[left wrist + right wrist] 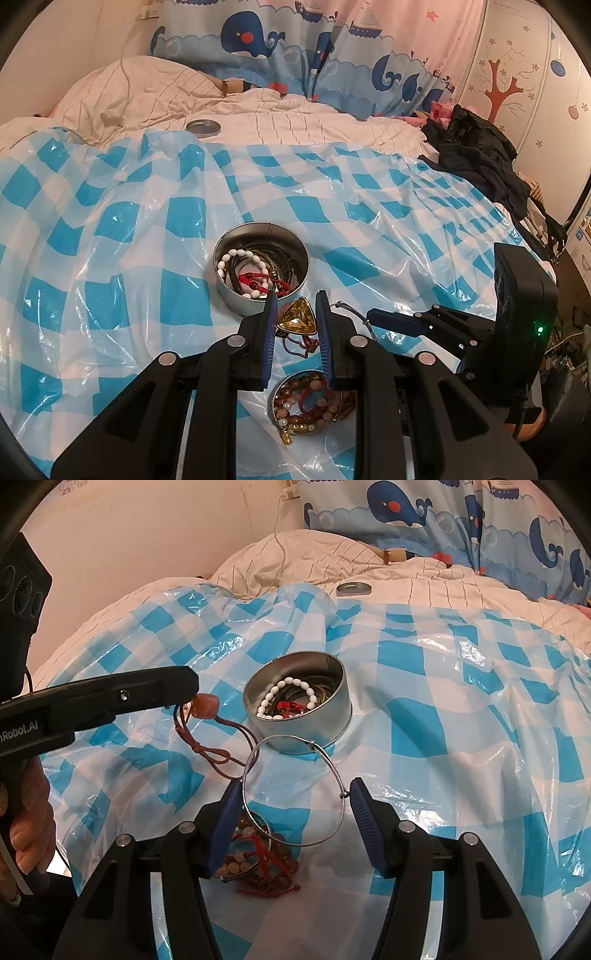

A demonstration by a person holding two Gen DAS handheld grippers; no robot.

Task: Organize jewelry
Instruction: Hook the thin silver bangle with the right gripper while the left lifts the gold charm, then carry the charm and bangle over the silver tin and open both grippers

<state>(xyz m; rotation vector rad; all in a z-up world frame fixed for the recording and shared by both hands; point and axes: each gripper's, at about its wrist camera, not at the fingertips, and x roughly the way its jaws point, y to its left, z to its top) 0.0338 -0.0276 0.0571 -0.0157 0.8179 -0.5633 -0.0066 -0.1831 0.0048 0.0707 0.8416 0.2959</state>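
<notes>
Basically the left gripper (295, 301) has clenched on the amber triangular pendant (297, 316), pads (269, 325) pressing both sides, its red cord (218, 751) trailing down onto the checked plastic sheet (110, 229). Just ahead & slightly left of those tips sits the open tin (261, 266), already holding white-bead and red bracelets. Below the fingers lies a brown bead bracelet (314, 402). Judgement: carry the pendant over the rim w/ enough height that the cord clears the wall, then let go low so nothing bounces out. Right gripper (293, 790) is spread wide around a thin silver bangle (295, 790), not yet pinching it; the near-left pad looks closest to the wire.
</notes>
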